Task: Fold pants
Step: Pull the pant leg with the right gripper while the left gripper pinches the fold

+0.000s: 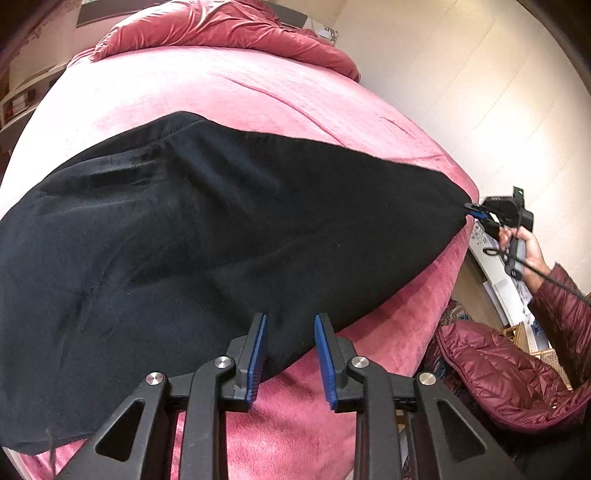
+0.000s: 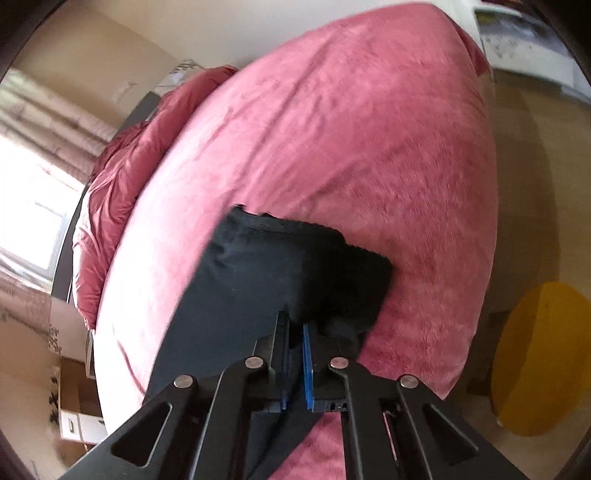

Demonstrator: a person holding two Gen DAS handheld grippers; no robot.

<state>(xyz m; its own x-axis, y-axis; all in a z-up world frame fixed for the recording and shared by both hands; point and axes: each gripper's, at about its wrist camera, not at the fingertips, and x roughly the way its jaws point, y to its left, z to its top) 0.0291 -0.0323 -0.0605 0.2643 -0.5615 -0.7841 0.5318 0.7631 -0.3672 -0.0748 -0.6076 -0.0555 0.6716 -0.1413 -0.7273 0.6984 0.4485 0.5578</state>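
Observation:
The black pants [image 1: 192, 236] lie spread across the pink bed [image 1: 207, 92], one end stretched to the bed's right edge. My left gripper [image 1: 290, 325] is open just above the pants' near edge, with cloth between the blue pads but not pinched. My right gripper [image 2: 295, 328] is shut on the pants' end [image 2: 280, 266] and holds it lifted over the bed [image 2: 369, 147]. It also shows in the left wrist view [image 1: 476, 214] at the far right, pinching the cloth tip.
A crumpled red duvet [image 1: 221, 29] lies at the head of the bed. The person in a maroon jacket [image 1: 517, 369] stands at the bed's right side. A yellow round rug [image 2: 543, 373] lies on the floor. Boxes [image 2: 74, 398] stand beside the bed.

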